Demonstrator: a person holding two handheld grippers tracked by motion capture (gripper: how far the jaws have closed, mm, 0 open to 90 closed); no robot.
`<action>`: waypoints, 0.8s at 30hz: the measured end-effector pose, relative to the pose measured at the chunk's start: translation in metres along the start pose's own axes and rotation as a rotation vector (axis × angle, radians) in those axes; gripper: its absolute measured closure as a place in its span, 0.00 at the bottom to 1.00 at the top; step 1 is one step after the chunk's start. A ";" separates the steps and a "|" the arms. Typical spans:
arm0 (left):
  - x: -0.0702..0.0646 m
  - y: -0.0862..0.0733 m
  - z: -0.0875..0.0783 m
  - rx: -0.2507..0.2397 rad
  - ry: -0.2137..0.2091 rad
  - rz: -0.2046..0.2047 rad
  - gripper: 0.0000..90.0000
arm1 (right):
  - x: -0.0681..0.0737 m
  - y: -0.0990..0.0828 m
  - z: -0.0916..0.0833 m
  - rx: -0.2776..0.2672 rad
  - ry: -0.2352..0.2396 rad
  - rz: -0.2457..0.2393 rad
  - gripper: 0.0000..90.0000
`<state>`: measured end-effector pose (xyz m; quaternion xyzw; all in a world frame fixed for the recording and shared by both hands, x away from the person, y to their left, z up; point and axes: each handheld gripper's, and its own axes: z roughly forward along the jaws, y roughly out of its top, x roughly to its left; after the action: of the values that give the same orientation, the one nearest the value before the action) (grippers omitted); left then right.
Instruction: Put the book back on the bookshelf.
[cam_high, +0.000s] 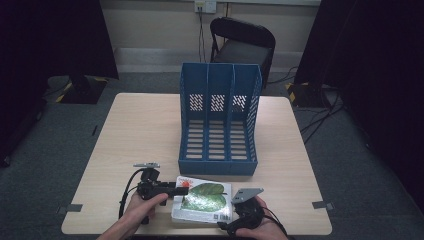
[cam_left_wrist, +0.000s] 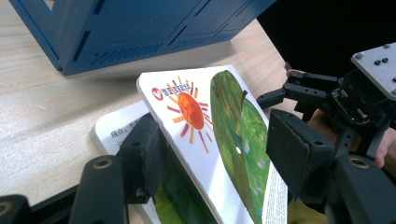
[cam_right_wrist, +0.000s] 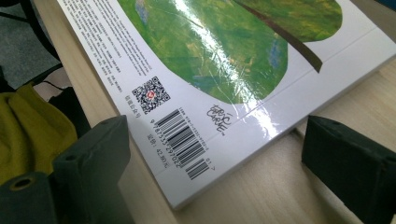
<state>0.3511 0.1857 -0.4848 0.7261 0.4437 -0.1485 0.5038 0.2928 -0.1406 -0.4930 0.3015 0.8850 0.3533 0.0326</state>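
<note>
A picture book (cam_high: 207, 197) with a green leaf and an orange sun on its cover lies on a second book (cam_left_wrist: 114, 133) near the table's front edge. My left gripper (cam_high: 175, 189) comes in from the book's left. In the left gripper view its jaws (cam_left_wrist: 215, 154) straddle the top book (cam_left_wrist: 224, 126), whose near edge is tilted up off the lower one; one pad sits under the cover, the other stands just off its face. My right gripper (cam_high: 231, 217) is at the book's front right corner. Its jaws (cam_right_wrist: 219, 158) stand wide on either side of that barcode corner (cam_right_wrist: 187, 154), not touching.
A blue three-slot file rack (cam_high: 220, 115) stands upright in the middle of the wooden table (cam_high: 140, 135), just behind the books. A dark folding chair (cam_high: 242, 42) is beyond the far edge. The person's yellow garment (cam_right_wrist: 28, 126) is below the near edge.
</note>
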 end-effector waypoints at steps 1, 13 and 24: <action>0.000 0.000 0.000 0.000 0.000 0.000 0.43 | 0.000 0.000 0.000 0.000 0.000 0.000 0.08; -0.006 -0.002 0.018 0.105 -0.038 0.045 0.51 | -0.004 0.005 0.003 -0.009 0.035 0.020 0.09; -0.011 -0.002 0.024 0.163 -0.053 0.091 0.59 | -0.002 0.009 0.008 -0.019 0.065 0.004 0.10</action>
<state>0.3490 0.1597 -0.4901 0.7799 0.3834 -0.1802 0.4608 0.3009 -0.1315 -0.4933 0.2912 0.8816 0.3714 0.0061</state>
